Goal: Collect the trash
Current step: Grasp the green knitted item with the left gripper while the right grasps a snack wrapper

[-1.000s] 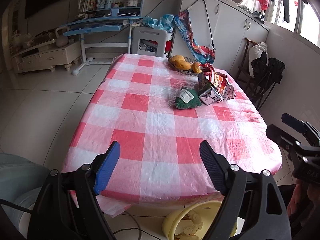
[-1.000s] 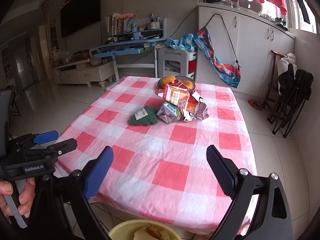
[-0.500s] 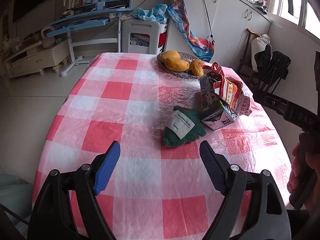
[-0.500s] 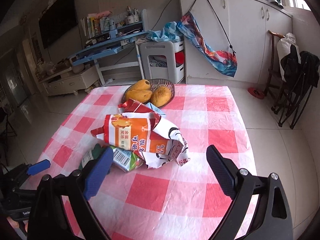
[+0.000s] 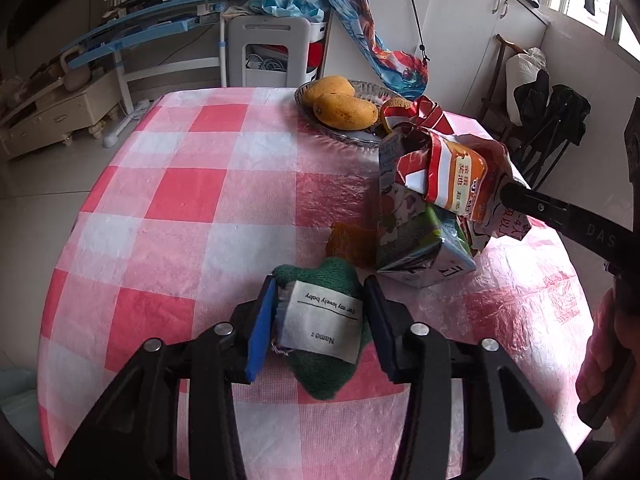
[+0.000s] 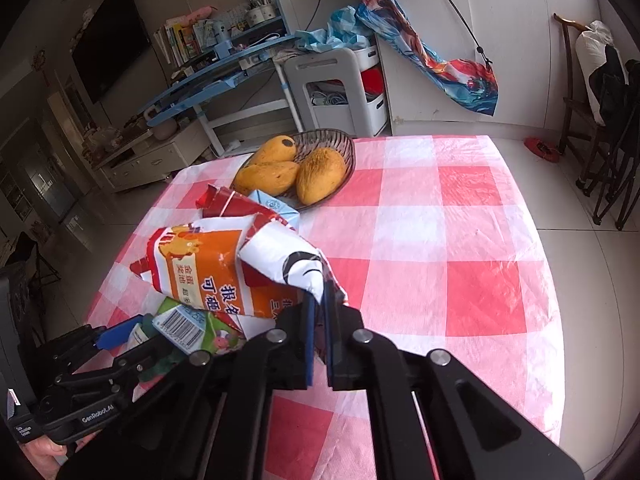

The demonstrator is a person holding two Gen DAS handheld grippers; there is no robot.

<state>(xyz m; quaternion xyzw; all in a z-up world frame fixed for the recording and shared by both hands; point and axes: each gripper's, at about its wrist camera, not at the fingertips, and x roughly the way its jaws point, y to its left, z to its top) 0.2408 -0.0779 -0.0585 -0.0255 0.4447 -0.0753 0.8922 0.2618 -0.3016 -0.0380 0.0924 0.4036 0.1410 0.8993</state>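
Note:
A green knitted cloth piece [image 5: 320, 372] with a white label lies on the red-and-white checked table [image 5: 180, 200]. My left gripper [image 5: 318, 312] straddles it, jaws closing, both pads touching its sides. Just beyond it a crumpled orange-and-white snack bag [image 6: 208, 272] rests on a squashed green drink carton [image 6: 188, 324]. My right gripper [image 6: 319, 308] is shut on the bag's white edge. An orange scrap [image 5: 352, 242] lies between the cloth and the carton. The left gripper [image 6: 116, 340] also shows low on the left in the right wrist view.
At the table's far side a glass bowl [image 6: 332, 140] holds three mangoes. Behind the table are a blue desk [image 6: 224, 68], a white stool [image 5: 272, 48] and white cupboards [image 6: 520, 40]. Dark folding chairs [image 6: 612, 120] stand on the tiled floor to the right.
Both grippers came forward and down over the table to the trash pile. The left jaws narrowed onto the green cloth piece, and the right jaws shut on the snack bag's edge.

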